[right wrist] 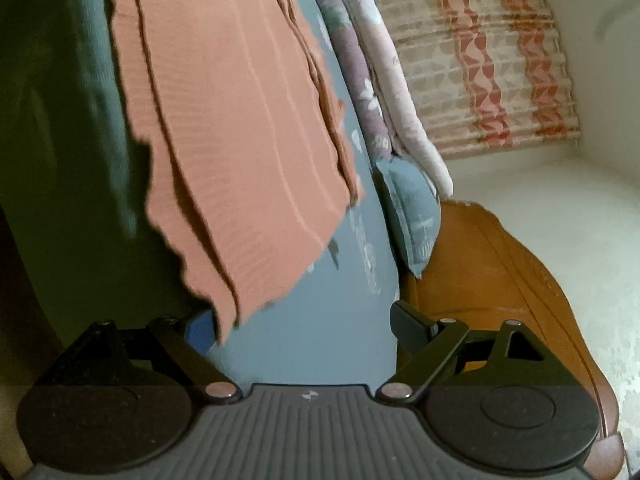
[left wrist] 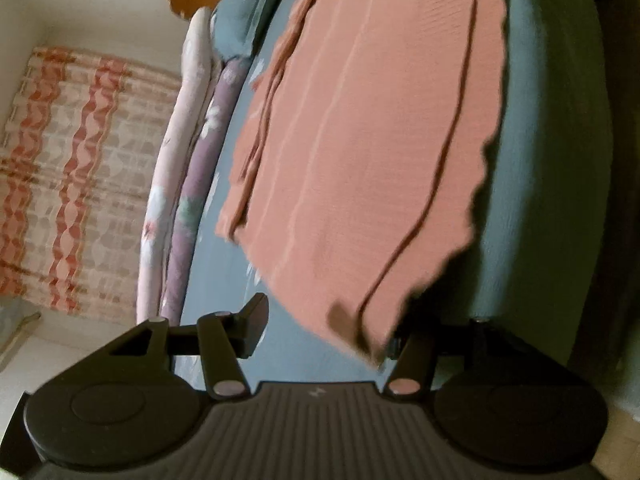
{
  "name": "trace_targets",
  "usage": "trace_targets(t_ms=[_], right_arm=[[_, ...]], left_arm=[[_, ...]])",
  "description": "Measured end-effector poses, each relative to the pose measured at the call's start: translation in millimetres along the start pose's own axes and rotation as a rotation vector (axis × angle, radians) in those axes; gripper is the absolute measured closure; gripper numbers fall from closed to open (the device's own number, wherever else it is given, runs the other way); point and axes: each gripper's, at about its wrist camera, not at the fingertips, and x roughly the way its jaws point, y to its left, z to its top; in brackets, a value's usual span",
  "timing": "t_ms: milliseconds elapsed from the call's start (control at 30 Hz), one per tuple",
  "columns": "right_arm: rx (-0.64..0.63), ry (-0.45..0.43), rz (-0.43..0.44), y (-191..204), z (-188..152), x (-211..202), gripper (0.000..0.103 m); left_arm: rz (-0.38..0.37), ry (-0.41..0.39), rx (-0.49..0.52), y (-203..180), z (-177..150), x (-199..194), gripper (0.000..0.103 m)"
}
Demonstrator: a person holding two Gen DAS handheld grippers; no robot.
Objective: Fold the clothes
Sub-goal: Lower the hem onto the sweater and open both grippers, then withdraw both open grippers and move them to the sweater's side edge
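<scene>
Both claws stand apart, gripping nothing: the left claw (left wrist: 324,330) and right claw (right wrist: 304,324) each sit at a near corner of the salmon ribbed garment (left wrist: 360,120), which lies flat on the blue bed sheet (left wrist: 304,348). Its far edge shows stacked layers, so by my judgement some fold exists; whether more remains is unclear. Beyond lie rolled quilts (left wrist: 192,168).

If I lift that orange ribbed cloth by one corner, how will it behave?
The orange cloth will probably hang limp: it lies flat on the bed with soft folds and a wavy edge. It looks thin, so likely light. Its layered side may slide apart, so one pair of tongs probably won't keep it tidy.
</scene>
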Motion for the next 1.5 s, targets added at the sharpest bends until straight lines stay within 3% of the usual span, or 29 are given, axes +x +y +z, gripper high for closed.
trace_targets(t_ms=[100, 267, 400, 500, 533, 667, 867, 967, 1033, 1233, 1333, 1500], right_arm=[[0.038, -0.017, 0.022, -6, 2, -5, 0.011], [0.053, -0.134, 0.109, -4, 23, -26, 0.011], [0.055, -0.203, 0.172, -3, 29, -40, 0.010], [0.094, -0.258, 0.225, -5, 42, -41, 0.010], [0.097, -0.295, 0.238, -5, 49, -43, 0.010], [0.101, -0.375, 0.308, -2, 68, -46, 0.010], [0.107, -0.496, 0.414, 3, 96, -49, 0.010], [0.145, -0.503, 0.460, 3, 100, -52, 0.010], [0.158, -0.513, 0.472, 3, 104, -55, 0.010], [0.199, -0.551, 0.501, 8, 121, -59, 0.010], [0.214, -0.526, 0.482, 12, 135, -52, 0.010], [0.189, -0.491, 0.345, 17, 135, -49, 0.010]], left_arm=[[-0.005, 0.000, 0.003, 4, -1, -2, 0.045], [-0.040, -0.042, 0.068, -7, 7, -15, 0.045], [-0.062, -0.006, 0.041, 5, 1, -27, 0.040], [-0.125, -0.070, -0.034, 20, 10, -42, 0.038], [-0.150, -0.101, -0.048, 21, 14, -46, 0.033], [-0.217, -0.198, 0.005, 3, 34, -48, 0.031], [-0.261, -0.226, 0.016, -4, 44, -35, 0.031], [-0.248, -0.216, -0.007, 3, 45, -29, 0.030], [-0.201, -0.215, -0.006, 5, 45, -28, 0.030], [-0.173, -0.225, -0.050, 20, 46, -29, 0.030], [-0.179, -0.221, -0.051, 19, 45, -30, 0.030], [-0.226, -0.242, -0.037, 12, 44, -35, 0.030]])
